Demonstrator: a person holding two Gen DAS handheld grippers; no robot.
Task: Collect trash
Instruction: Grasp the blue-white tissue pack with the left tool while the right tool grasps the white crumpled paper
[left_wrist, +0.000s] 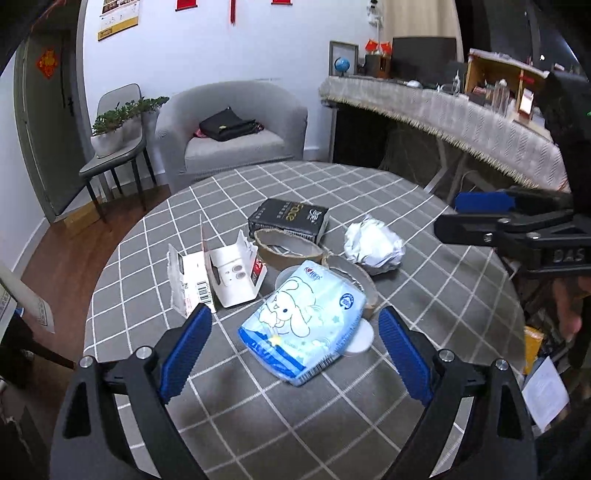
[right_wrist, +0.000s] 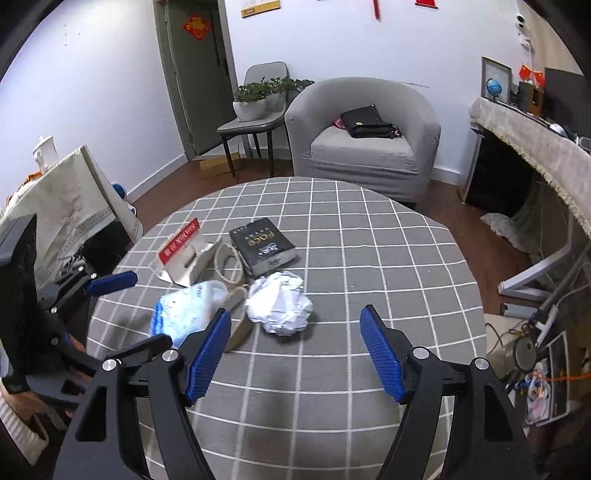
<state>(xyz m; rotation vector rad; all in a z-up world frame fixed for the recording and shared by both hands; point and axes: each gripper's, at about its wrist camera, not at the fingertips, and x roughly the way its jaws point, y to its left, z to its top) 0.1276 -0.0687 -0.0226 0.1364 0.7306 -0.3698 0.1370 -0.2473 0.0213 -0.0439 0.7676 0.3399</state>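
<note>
Now | tissue pack (left_wrist: 306, 325): blue-white, cartoon print, flat | paper ball (right_wrist: 280, 308): crumpled

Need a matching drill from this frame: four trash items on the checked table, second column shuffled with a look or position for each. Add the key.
Items
1. tissue pack
2. crumpled paper ball
3. black box
4. torn white carton

Descriptions
A. farthest back, gold lettering
B. light blue with a cartoon animal, between the left tool's fingers, untouched
C. opened up, red label and barcode
D. white, wadded, right of the tape rolls

Pairs: 1-B, 2-D, 3-A, 4-C
</note>
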